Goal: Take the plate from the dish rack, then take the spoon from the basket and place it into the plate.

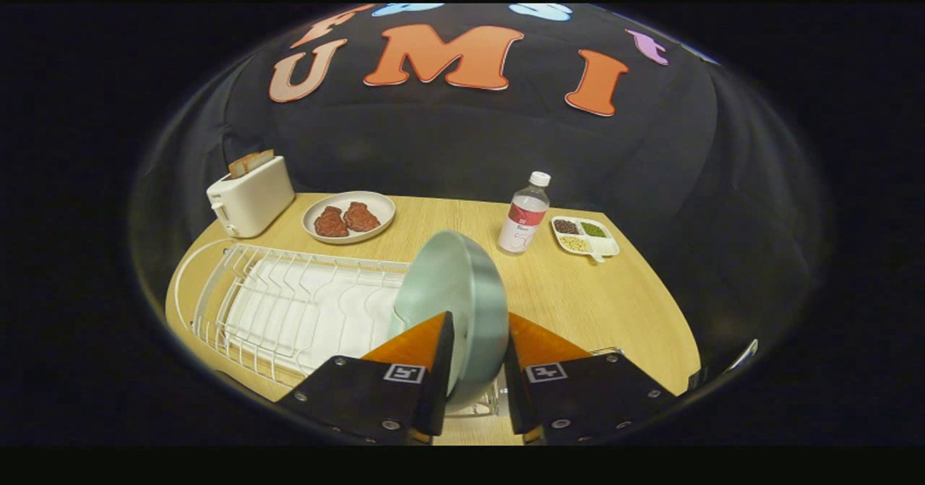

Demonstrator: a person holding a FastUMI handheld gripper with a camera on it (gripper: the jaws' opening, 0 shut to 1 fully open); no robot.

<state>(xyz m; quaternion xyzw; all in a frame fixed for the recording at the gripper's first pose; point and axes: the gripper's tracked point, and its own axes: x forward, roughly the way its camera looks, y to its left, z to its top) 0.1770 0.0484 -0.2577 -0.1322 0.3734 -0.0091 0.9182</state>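
I am holding my claw (478,358) clamped on the plate (455,304), 1 finger pressing each face of its rim, so the plate is standing on edge between the fingers, tilted a little, above the near end of the rack (289,304).

The plate is looking stiff and smooth, probably glazed or metal, so I am judging it slippery and moderately heavy for an edge grip; it could pivot or slide if I tilt it fast. The rim is the only place to hold it, and I am gripping there now. Laying it flat on the bare desk (592,304) beside the rack looks the sensible way to set it down.

Counting outward: 1 held plate; 1 wire rack, with a white tray under it, along the desk's left side; 1 dish (349,217) with 2 brown pieces near the far edge; 1 toaster (251,196) at the far left corner; 1 bottle (524,214); 1 tray (584,237) of 3 compartments toward the far right corner. I am seeing no spoon or basket from here.
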